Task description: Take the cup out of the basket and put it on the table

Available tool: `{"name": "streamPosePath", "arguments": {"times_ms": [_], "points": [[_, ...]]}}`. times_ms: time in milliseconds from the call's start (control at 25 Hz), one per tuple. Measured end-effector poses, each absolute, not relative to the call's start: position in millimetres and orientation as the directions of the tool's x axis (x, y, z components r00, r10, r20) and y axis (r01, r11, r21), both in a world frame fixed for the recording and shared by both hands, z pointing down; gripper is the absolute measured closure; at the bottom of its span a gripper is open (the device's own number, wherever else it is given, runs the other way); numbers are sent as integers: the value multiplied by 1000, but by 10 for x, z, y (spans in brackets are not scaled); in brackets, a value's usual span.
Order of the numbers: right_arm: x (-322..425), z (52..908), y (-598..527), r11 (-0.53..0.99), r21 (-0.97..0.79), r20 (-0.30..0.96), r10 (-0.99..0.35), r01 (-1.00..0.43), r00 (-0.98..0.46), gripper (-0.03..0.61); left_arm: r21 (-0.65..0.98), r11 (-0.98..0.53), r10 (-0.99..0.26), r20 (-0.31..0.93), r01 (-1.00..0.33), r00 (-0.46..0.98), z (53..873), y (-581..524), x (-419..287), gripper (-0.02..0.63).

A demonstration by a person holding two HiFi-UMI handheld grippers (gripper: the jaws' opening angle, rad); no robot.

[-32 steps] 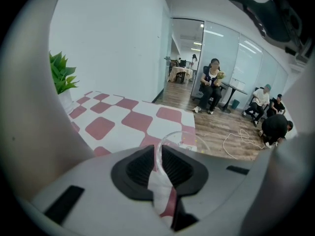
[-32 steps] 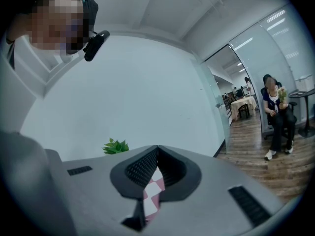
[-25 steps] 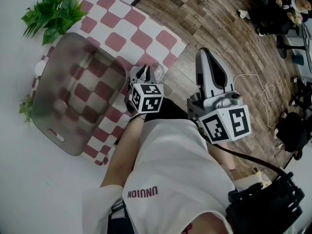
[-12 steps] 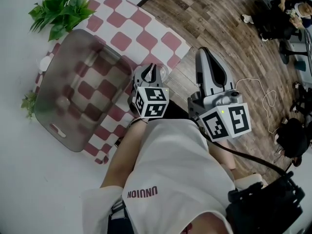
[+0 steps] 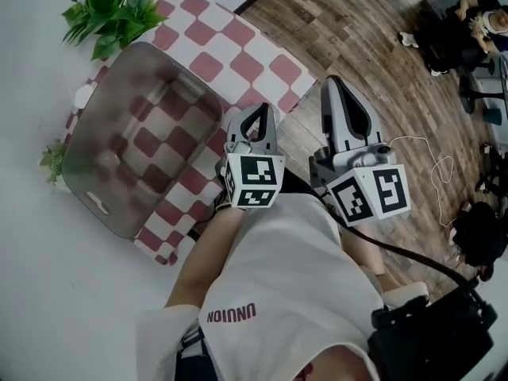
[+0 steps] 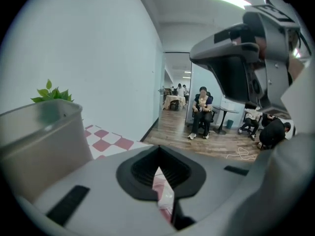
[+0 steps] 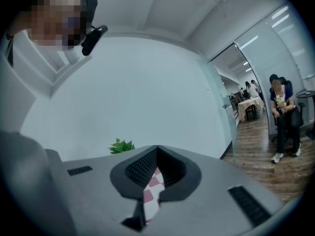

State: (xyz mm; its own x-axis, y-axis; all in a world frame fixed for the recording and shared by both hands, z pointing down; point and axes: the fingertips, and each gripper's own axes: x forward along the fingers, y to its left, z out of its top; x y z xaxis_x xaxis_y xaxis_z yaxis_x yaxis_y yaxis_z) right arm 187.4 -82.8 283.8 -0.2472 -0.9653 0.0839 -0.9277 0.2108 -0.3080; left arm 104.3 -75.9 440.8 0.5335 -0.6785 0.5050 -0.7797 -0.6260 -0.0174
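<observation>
The translucent grey basket [image 5: 190, 94] stands on the red-and-white checked cloth [image 5: 254, 50] at the left of the head view; I see no cup inside it. My left gripper [image 5: 258, 111] hangs shut and empty over the cloth's near edge, just right of the basket. In the left gripper view the left gripper [image 6: 158, 149] is shut, with the basket [image 6: 39, 141] close on its left. Through the jaw gap a pale clear patch lies on the cloth; I cannot tell if it is the cup. My right gripper [image 5: 337, 86] is shut and empty above the wooden floor, and the right gripper [image 7: 157, 149] shows the same.
A green plant [image 5: 115, 10] stands behind the basket, and a smaller sprig [image 5: 54, 161] lies at its left. The white table [image 5: 48, 292] ends at a curved edge beside the wooden floor [image 5: 373, 38]. People sit far off on the right [image 5: 456, 22].
The left gripper has lifted away from a clear cup standing at the cloth's near edge, and its jaws have come together. The cup is now hidden under it. The right gripper has barely moved.
</observation>
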Motion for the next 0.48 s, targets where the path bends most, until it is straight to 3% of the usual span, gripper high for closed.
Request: {"name": "streamPosePath", "arguments": {"times_ms": [480], "points": [[1786, 2775, -774, 237, -279, 70, -961, -930, -266, 561, -33, -610, -720, 441, -792, 536, 4103, -795, 986, 603]]}}
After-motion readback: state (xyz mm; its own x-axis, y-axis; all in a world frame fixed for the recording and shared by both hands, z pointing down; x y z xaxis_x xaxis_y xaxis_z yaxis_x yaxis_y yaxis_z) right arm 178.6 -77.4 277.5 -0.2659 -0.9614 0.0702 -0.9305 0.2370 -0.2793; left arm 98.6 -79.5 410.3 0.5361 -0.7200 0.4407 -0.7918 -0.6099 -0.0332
